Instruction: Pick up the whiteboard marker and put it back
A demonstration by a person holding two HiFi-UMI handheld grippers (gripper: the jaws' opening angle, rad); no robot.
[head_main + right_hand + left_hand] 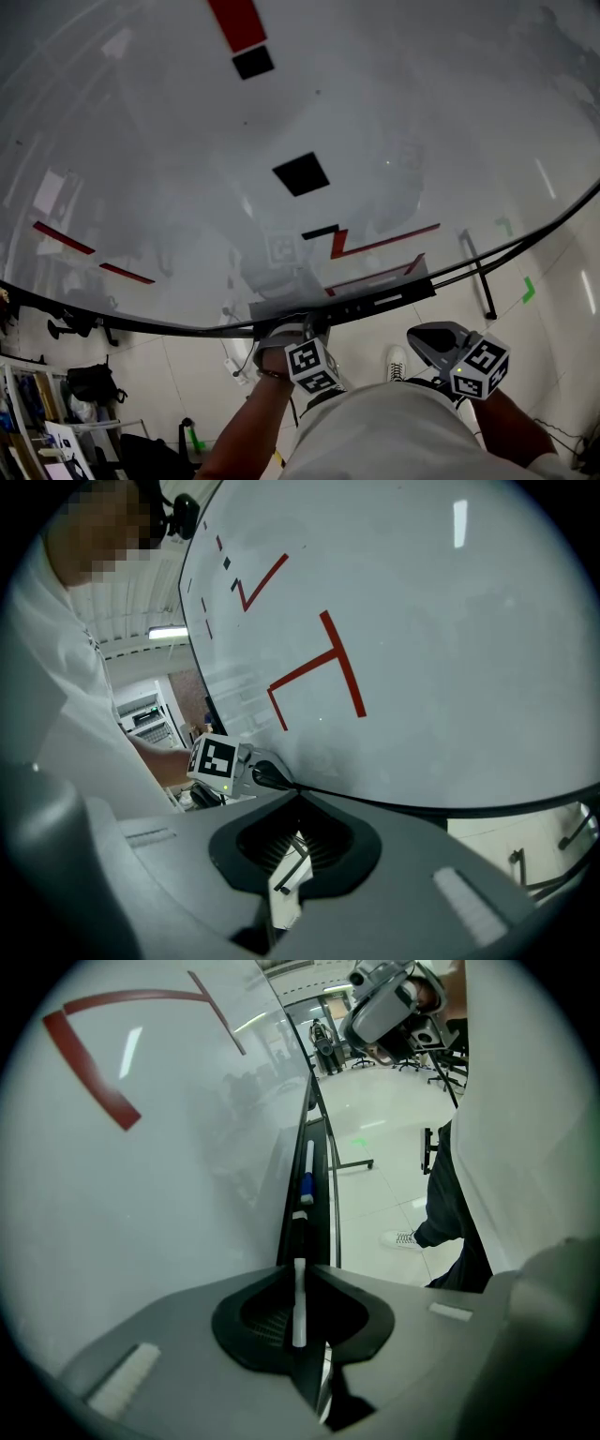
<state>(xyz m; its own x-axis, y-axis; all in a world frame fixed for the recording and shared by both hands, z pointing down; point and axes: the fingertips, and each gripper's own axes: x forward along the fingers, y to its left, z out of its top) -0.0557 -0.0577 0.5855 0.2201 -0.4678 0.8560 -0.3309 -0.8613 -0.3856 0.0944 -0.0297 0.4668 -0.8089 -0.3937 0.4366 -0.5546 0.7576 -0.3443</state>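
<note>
Nearest the head camera: white shirt (pixel 403 436), with both tongs just beyond it, under the bottom edge of the whiteboard (pixel 187 187).

Marker (pixel 308 1168): slim white barrel with a blue section at the near end. It lies lengthwise in the dark tray (pixel 375 302) along the foot of the board, ahead of the left tongs and apart from them. Between it and the jaw tips a dark piece (pixel 299 1232) with a white band also lies in the tray; cannot tell whether the tips touch it.

Left tongs (pixel 299 1269): jaws clenched together, only a thin pale seam between them. They point along the tray with the tips at the tray's near end. Bare forearm (pixel 248 427) reaches up to them.

Right tongs (pixel 299 799): jaws pressed together, a white printed slip showing in the seam. They are held off to the right, below the tray and clear of the board.
</note>
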